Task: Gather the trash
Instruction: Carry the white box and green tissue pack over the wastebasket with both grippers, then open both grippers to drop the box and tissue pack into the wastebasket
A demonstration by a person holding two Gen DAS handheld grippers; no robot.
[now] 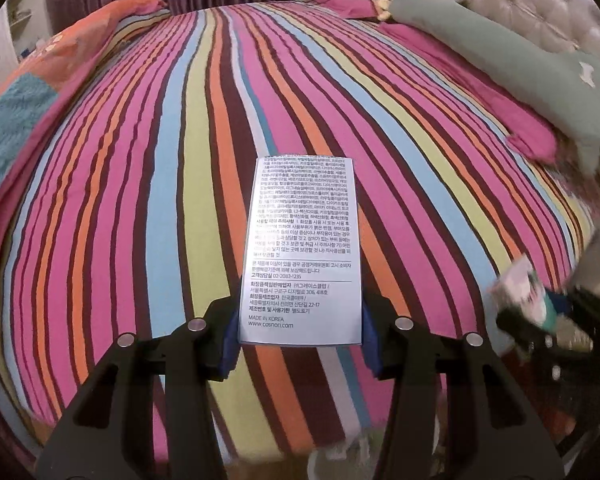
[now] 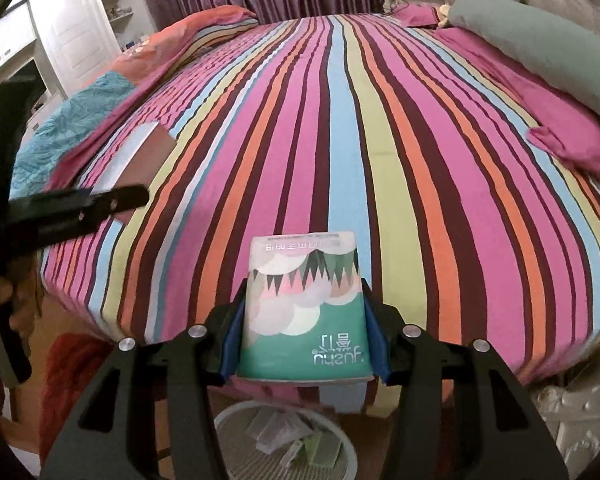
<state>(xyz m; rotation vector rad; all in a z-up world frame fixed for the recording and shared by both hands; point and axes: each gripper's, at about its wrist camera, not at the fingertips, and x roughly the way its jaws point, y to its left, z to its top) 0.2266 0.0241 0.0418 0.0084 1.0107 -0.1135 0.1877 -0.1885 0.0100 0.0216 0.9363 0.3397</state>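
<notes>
Two views inspected: left wrist first, then right wrist.

Left wrist, grip: left gripper [image 1: 300, 340] is clamped on a white printed carton [image 1: 300, 248], blue pads bearing on its near end only.
Left wrist, position: carton juts forward over the striped bed [image 1: 148, 184], held clear of the cover.
Left wrist, neighbour: right gripper [image 1: 540, 312] shows blurred at the right edge with its load.

Right wrist, grip: right gripper [image 2: 300, 344] is closed on a green tissue pack [image 2: 304, 308], pads on both side faces.
Right wrist, position: pack hangs beyond the bed's foot, above a white waste bin [image 2: 228, 420] that already holds scraps.
Right wrist, neighbour: left gripper [image 2: 80, 204] is well off to the left, not over the bin.

Risk, carton: a hold this near the end could let it pivot and slip.
Risk, pack: soft wrapping may deform and slide out early.
Risk, release: in my judgement, dropping the carton from where it is would miss the bin.
</notes>
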